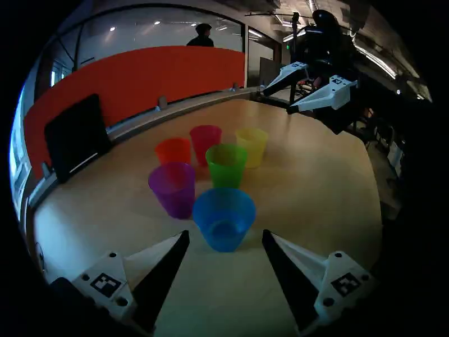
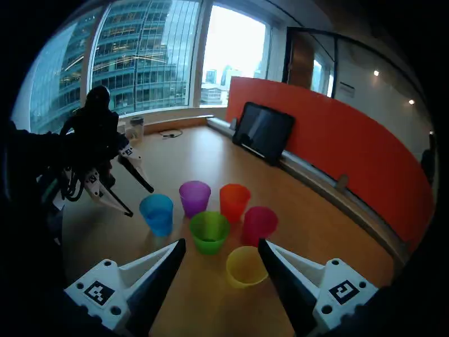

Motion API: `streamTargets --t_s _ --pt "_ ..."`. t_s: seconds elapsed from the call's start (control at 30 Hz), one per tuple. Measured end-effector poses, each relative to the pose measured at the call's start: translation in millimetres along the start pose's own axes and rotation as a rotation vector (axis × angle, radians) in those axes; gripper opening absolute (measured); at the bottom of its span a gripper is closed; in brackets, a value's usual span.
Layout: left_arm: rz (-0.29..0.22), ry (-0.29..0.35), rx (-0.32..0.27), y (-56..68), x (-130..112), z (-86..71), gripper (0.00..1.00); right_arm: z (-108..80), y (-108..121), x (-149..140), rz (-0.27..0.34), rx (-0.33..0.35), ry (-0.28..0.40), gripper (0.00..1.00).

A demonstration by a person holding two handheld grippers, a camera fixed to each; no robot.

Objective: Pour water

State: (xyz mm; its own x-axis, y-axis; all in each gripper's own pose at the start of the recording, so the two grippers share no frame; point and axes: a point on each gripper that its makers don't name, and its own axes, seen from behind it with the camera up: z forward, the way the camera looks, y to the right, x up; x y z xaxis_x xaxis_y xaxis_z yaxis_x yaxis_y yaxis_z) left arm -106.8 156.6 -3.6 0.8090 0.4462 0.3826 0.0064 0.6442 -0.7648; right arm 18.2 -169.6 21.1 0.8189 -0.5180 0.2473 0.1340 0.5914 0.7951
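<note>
1. six plastic cups stand clustered on the wooden table (image 1: 320, 185), with the green cup (image 1: 226, 164) in the middle. whether any of them holds water i cannot tell.
2. in the left gripper view, the blue cup (image 1: 224, 218) is just in front of the green cup and the purple cup (image 1: 174, 190) is to its near left. the orange cup (image 1: 174, 150), pink cup (image 1: 205, 143) and yellow cup (image 1: 252, 146) sit in a row behind it.
3. the left gripper (image 1: 224, 233) has its fingers spread wide and holds nothing. the blue cup sits just ahead of the gap.
4. the right gripper (image 2: 220, 242) is on the far side of the green cup, also spread and empty. the yellow cup sits between its tips without touching them.
5. judged step: the approach, with no cup picked up yet and no pouring begun.
6. the next move likely calls for closing on one cup at mid-wall, firmly but without crushing the thin plastic. the cup then has to lift straight up so it does not nudge the green cup beside it.
</note>
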Motion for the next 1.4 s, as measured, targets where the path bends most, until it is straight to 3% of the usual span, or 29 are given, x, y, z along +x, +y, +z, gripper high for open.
streamTargets --t_s 0.27,0.67,1.4 --pt "-0.007 -0.008 -0.009 -4.8 -3.3 15.7 0.97 22.0 -1.4 -4.9 -0.006 0.020 -0.026 1.00" --pt "-0.009 -0.016 -0.040 -2.2 -2.6 37.6 0.96 46.1 -4.0 -9.6 -0.006 0.050 -0.050 1.00" --pt "-0.010 -0.019 -0.061 0.6 9.7 54.7 0.96 56.0 3.7 -16.8 0.012 0.059 -0.054 1.00"
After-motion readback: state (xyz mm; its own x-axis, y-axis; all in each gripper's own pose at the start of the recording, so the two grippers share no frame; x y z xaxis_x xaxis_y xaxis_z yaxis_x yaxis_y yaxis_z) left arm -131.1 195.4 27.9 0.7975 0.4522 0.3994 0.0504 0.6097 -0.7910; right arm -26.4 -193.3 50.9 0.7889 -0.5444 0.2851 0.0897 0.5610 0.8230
